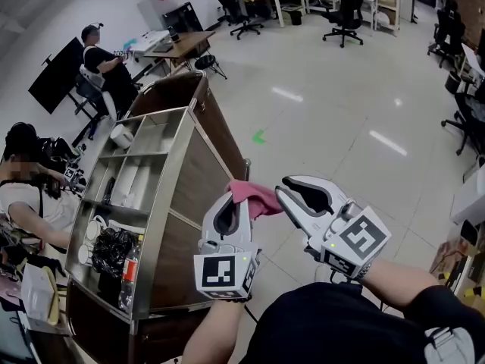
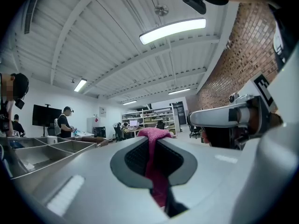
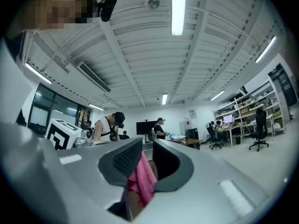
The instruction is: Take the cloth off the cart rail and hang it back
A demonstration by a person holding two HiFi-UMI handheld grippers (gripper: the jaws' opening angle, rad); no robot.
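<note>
While hovering in mid-air just right of a steel cart [image 1: 170, 158], pinching a pink cloth [image 1: 254, 197] with the left gripper [image 1: 233, 200]. Pressing its fingers [image 2: 133, 157] closed on the fabric, one strip running down between the pads and a bunched fold poking out past the fingertips. Pointing the right gripper [image 1: 286, 190] at the same cloth from the opposite side, its tips nearly meeting the left ones. Holding those right fingers [image 3: 124, 160] apart, a hanging fold of the cloth sitting between them, lying against one pad and clear of the other. Spanning the cloth as a short bridge from one pair of fingers to the other, right beside the cart's near corner post [image 1: 246, 165]; impossible to tell whether touching it. Showing, to the left of the fingers, the cart's open top compartments, with a black bag [image 1: 110, 249] and a bottle [image 1: 130, 271] at the near end. Showing, farther left past the cart, a seated person [image 1: 23, 203], and beyond the fingers, at the cart's far end, another person [image 1: 98, 59] near a bench [image 1: 178, 45]. Hanging over pale glossy floor [image 1: 326, 127] below the fingers, with black office chairs [image 1: 345, 10] well beyond them.
</note>
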